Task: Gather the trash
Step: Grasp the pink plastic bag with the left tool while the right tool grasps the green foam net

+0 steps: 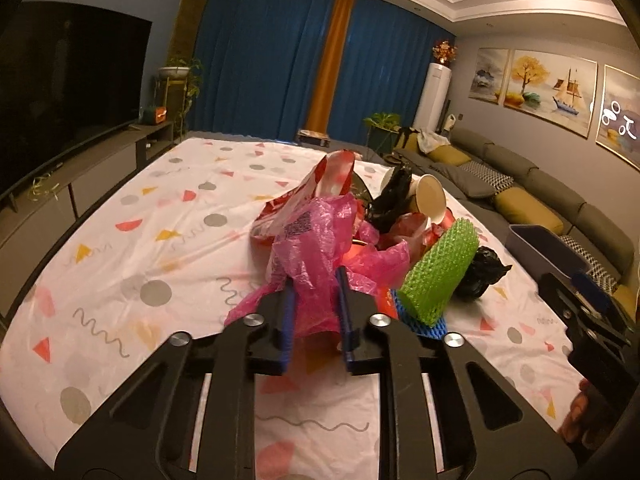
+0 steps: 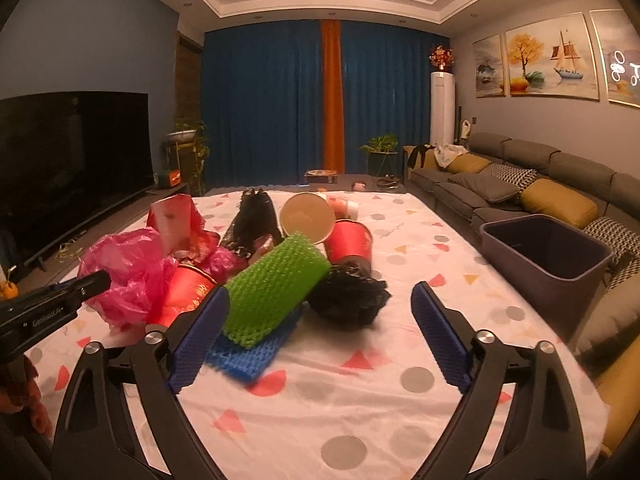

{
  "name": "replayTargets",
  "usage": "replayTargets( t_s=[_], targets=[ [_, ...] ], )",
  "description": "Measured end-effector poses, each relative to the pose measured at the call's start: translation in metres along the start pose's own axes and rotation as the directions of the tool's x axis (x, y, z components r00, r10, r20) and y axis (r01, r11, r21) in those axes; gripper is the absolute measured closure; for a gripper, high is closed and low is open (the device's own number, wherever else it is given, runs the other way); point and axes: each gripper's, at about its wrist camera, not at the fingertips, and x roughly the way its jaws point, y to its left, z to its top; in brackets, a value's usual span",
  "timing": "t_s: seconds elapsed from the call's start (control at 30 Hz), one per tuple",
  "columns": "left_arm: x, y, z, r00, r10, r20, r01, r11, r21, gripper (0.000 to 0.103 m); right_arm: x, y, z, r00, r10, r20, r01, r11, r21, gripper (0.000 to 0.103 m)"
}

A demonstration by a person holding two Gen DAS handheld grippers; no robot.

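Closing my left gripper (image 1: 316,300) on the pink plastic bag (image 1: 316,256), and the fingers look clamped on a bunched fold of film, with only a narrow gap between the blue pads. To do this well I judge I should lift slowly and straight up, since thin film can slip or drag its neighbours along, and the bag lies tangled against the red bag (image 1: 320,184) and a red cup (image 2: 188,288) in the heap. Over on the right, my right gripper (image 2: 320,300) hangs with its fingers spread wide, holding nothing, low above the patterned worktop (image 2: 320,400). The green foam net (image 2: 276,284) sits just past its left finger, resting on a blue foam net (image 2: 244,356), and the crumpled black bag (image 2: 348,296) lies between the open fingers, a little ahead. That grey bin (image 2: 548,252) waits off to the right, well apart from the pile; I reckon everything ends up there.
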Motion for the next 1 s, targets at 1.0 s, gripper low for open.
replayTargets(
  t_s=[1.0],
  targets=[
    [-0.020, 0.020, 0.014, 0.992, -0.053, 0.118, 0.060, 0.997, -0.052, 0.098, 0.116, 0.028, 0.001, 0.971, 0.024, -0.239, -0.010, 0.998, 0.060, 0.066]
  ],
)
